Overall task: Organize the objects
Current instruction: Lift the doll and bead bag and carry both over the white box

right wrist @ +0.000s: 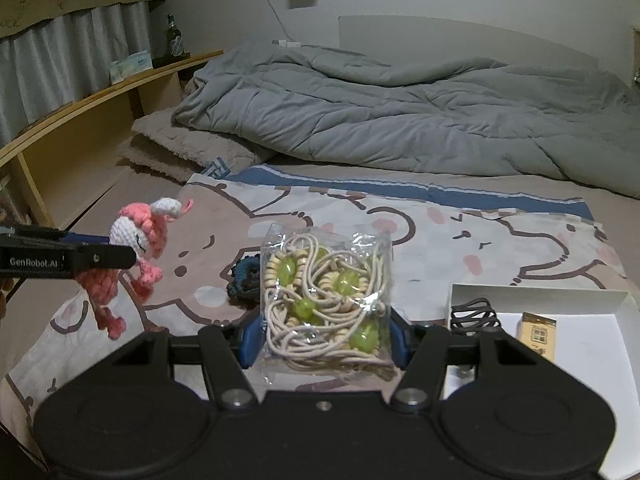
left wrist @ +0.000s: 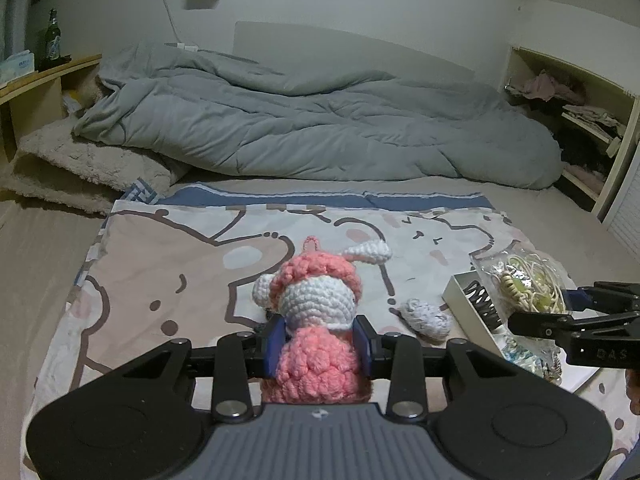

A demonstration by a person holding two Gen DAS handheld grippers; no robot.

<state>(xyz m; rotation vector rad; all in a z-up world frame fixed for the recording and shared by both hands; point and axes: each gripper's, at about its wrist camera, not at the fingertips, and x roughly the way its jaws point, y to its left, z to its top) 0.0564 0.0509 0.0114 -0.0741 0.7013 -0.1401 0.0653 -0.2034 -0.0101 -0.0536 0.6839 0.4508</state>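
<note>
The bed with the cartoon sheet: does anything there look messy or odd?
Mostly ordinary. The grey duvet lies crumpled at the far end, and a small knitted piece sits loose on the sheet beside the white box. Nothing looks spilled or broken.

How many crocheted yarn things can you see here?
3. A pink-and-white crocheted doll held in the left gripper, a small grey-white crocheted piece on the cartoon-print cloth, and a dark blue crocheted piece partly hidden behind the clear bag of beaded cords.
</note>
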